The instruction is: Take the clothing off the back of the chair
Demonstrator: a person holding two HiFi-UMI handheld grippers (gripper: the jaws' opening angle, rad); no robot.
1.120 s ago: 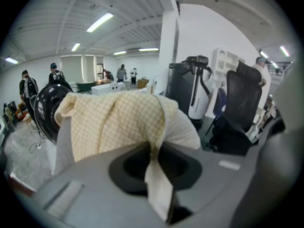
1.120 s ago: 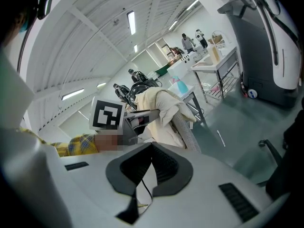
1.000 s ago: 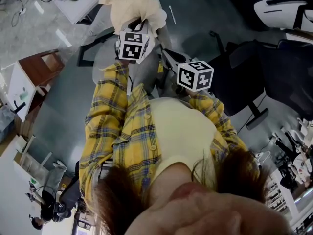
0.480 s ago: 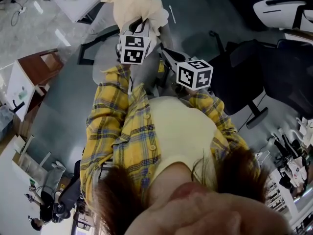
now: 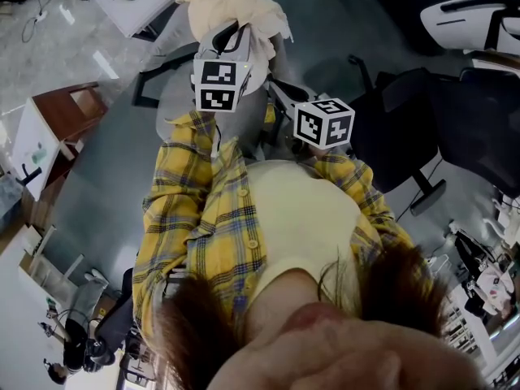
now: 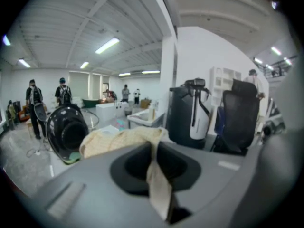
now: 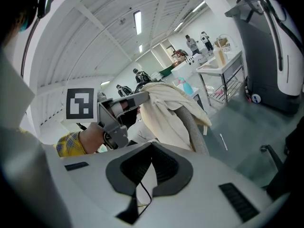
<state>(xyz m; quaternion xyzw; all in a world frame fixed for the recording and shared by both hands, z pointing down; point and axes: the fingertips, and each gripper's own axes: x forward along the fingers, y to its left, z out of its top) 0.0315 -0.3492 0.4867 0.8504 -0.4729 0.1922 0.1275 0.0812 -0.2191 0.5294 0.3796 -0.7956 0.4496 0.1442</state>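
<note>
The cream clothing (image 5: 231, 10) lies bunched over the top of the grey chair back (image 7: 195, 127), with loose cloth hanging down one side. The left claw (image 6: 153, 148) is right at it and pinches a fold, so the pull probably goes up and off the top. The right claw (image 7: 152, 151), pressed together on nothing, sits lower and to the right, apart from the cloth.
</note>
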